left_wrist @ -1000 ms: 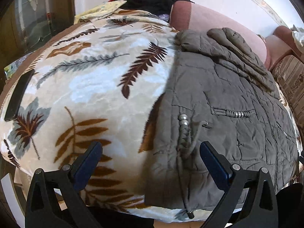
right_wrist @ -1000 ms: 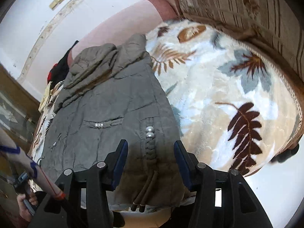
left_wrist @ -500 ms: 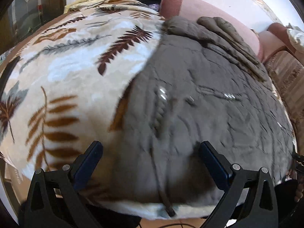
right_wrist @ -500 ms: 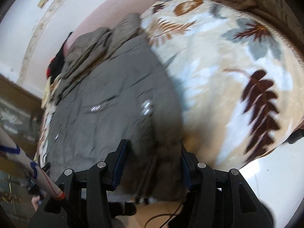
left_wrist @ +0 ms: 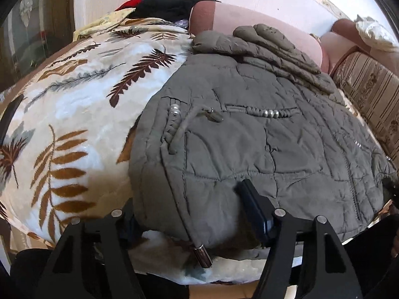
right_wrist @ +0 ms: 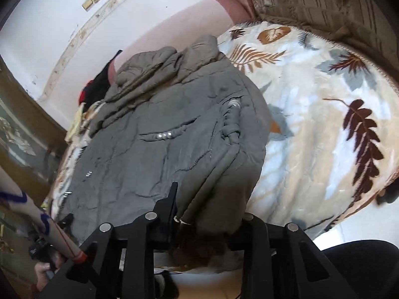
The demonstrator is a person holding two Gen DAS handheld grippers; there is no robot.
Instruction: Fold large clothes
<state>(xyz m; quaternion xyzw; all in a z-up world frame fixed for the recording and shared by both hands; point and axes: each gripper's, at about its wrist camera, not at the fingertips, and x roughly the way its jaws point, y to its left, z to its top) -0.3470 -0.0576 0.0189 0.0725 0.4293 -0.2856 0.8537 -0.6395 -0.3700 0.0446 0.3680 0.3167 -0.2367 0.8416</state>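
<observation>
The jacket [left_wrist: 261,134] lies spread flat on the bed [left_wrist: 74,114], over the leaf-print blanket, hem towards the near edge and collar end towards the pink headboard [left_wrist: 261,27]. Its sleeves [left_wrist: 271,47] are already laid across the top in a bundle, so the early tucking looks done. The long body is not yet folded: it shows at full length in both views, with the pocket trims and drawcords [left_wrist: 179,129] lying on top.

The left gripper [left_wrist: 189,214] is at one hem corner. Its fingers are closing with the padded hem between them; one finger [left_wrist: 251,204] lies on the fabric, the other is hidden under the edge, so I cannot tell whether the grip is firm yet. The right gripper [right_wrist: 207,214] is at the other hem corner, fingers also closing, set narrower, with the fabric bunched up between them.

By my reading this is the start of the main fold: both corners being pinched so the hem can go up towards the collar. Left to do: that fold, probably another to make a compact bundle
</observation>
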